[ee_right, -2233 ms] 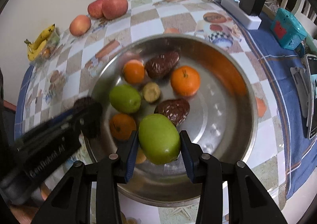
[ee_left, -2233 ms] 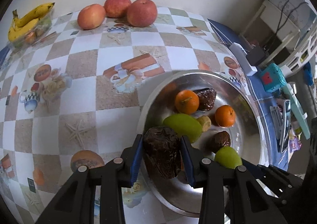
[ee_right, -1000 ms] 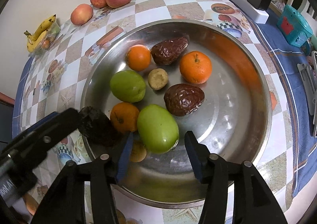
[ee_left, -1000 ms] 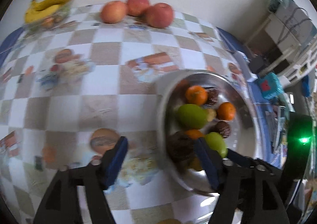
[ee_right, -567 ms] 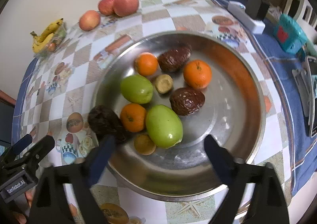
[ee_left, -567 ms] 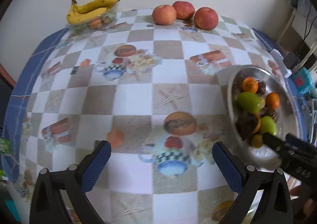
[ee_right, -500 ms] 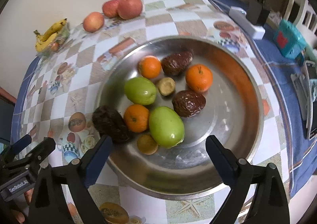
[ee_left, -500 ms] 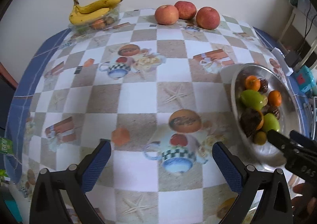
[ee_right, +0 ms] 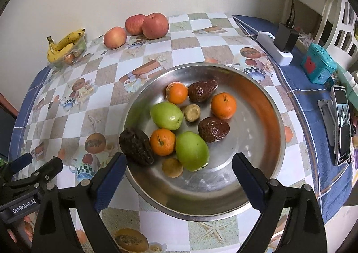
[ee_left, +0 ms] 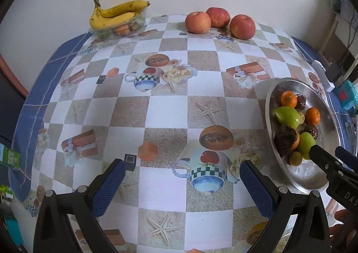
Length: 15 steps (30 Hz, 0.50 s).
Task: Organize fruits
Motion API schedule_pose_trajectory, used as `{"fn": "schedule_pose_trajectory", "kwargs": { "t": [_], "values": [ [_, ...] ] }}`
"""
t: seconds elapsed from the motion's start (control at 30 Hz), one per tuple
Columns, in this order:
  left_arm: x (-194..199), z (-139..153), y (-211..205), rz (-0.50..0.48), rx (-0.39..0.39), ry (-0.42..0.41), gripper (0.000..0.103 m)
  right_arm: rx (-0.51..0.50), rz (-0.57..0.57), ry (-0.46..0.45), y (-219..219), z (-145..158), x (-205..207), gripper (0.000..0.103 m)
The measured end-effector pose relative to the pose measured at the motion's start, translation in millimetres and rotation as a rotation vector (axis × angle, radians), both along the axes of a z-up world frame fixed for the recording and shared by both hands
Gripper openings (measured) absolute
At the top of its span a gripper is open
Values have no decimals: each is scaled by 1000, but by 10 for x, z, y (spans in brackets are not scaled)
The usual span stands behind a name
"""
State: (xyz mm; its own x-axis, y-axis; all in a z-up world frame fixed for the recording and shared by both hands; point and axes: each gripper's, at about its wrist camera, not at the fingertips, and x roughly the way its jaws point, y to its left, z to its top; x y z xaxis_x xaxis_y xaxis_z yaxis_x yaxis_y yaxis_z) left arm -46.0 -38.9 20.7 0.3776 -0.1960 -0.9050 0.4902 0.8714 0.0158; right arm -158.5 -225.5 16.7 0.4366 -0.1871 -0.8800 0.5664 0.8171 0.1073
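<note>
Since release: dark fruit (ee_right: 136,146) and green fruit (ee_right: 192,151) now lie in our bowl (ee_right: 264,105). Left gripper (ee_left: 182,182): swung off over bare tablecloth (ee_left: 165,109), tilted down, jaws just spread, empty. Right gripper (ee_right: 179,173): lifted above bowl, jaws just spread, empty.

My left camera looks steeply down over the checkered tabletop (ee_left: 165,109), bowl (ee_left: 271,139) at its right edge. My right camera sits closer, above the bowl (ee_right: 266,105). Both share the bowl, apples (ee_left: 220,21) and bananas (ee_left: 116,14).
</note>
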Motion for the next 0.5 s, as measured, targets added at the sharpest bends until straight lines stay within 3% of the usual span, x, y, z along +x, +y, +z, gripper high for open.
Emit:
{"fn": "schedule_pose_trajectory", "kwargs": {
  "t": [0.5],
  "values": [
    [-12, 17, 33, 55, 66, -30, 103, -5, 24, 30, 68, -37, 42, 96]
  ]
}}
